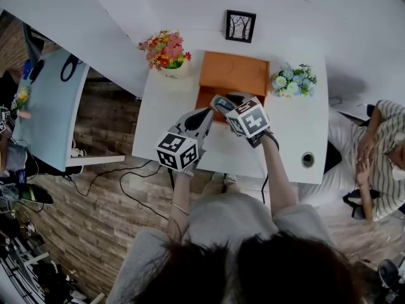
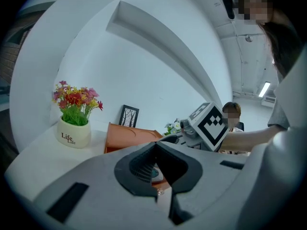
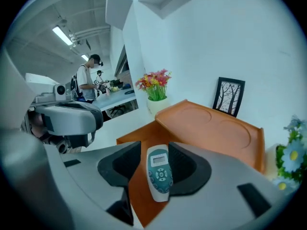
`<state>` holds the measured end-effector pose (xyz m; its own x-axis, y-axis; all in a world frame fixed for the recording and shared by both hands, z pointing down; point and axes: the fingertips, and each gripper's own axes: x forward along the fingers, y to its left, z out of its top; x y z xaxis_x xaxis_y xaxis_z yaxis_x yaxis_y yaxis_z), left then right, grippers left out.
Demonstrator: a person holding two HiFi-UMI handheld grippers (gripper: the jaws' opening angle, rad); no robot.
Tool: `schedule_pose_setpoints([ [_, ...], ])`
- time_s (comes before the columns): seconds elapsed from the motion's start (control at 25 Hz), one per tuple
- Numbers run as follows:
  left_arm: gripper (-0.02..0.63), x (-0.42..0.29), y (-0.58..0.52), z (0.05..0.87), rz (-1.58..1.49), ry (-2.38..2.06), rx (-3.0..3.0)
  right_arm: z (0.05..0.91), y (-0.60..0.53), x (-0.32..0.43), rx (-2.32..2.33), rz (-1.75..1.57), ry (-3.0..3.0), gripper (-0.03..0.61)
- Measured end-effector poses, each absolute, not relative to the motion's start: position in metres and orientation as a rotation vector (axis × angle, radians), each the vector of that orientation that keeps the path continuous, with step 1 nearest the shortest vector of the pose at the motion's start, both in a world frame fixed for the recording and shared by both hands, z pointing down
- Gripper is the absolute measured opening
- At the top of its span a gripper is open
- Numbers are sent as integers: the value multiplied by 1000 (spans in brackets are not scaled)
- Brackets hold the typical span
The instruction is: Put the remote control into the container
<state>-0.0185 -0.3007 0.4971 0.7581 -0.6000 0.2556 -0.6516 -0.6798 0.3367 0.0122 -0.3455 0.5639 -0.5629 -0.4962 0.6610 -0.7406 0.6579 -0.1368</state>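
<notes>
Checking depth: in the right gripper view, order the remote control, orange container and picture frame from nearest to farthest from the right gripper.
1. remote control, between the jaws.
2. orange container, just ahead and beneath.
3. picture frame, behind the container, upper right.

White table (image 1: 297, 138) stood against the wall. Orange container (image 1: 234, 75) sat at back centre, lid up. White pot of red and yellow flowers (image 1: 169, 65) stood just left of it, blue-white flower bunch (image 1: 293, 81) just right. Framed tree picture (image 1: 240, 26) stood behind the container. Round cable hole (image 1: 307, 159) sat near the front right edge.
</notes>
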Motion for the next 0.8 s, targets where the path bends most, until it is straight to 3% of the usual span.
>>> schedule_pose_setpoints([
  [0.48, 3, -6, -286, 465, 145, -924, 2643, 488, -322, 25, 1161, 542, -2538, 44],
  [0.8, 3, 8, -272, 425, 75, -888, 2756, 422, -296, 36, 1251, 447, -2731, 12],
])
